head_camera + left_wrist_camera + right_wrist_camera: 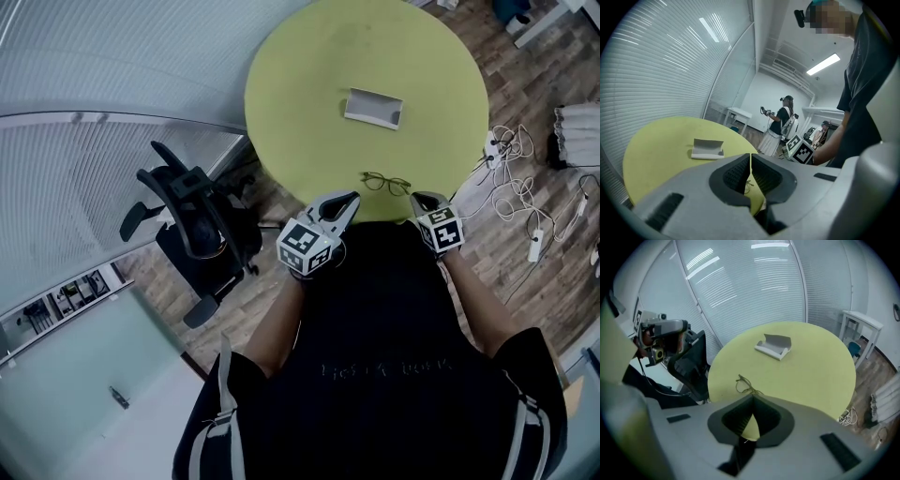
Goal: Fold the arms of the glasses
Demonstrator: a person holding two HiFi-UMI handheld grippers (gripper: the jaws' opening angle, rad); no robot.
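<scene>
Head view: the glasses [385, 183] lie at frame centre, near the lower rim of the round yellow-green bench [309, 66], their arms apparently spread open, so the folding looks not yet begun and both arms are left to do. The left tongs [351, 199] sit just lower left of the glasses and the right tongs [425, 199] just lower right, both at the bench's near edge and touching nothing. The left gripper view shows its jaws drawn almost together, only a thin slit between them and nothing held. The right gripper view shows its jaws meeting at the tips, equally empty, with the glasses just beyond them. Both pairs would likely need to open before either arm can be taken. A white holder [374, 107] stands toward the upper middle of the bench, well apart from the glasses and out of the way. A black office chair [192, 220] stands at the left and white cables [511, 183] trail over the wooden floor at the right. Nothing lies between the tongs and the glasses
</scene>
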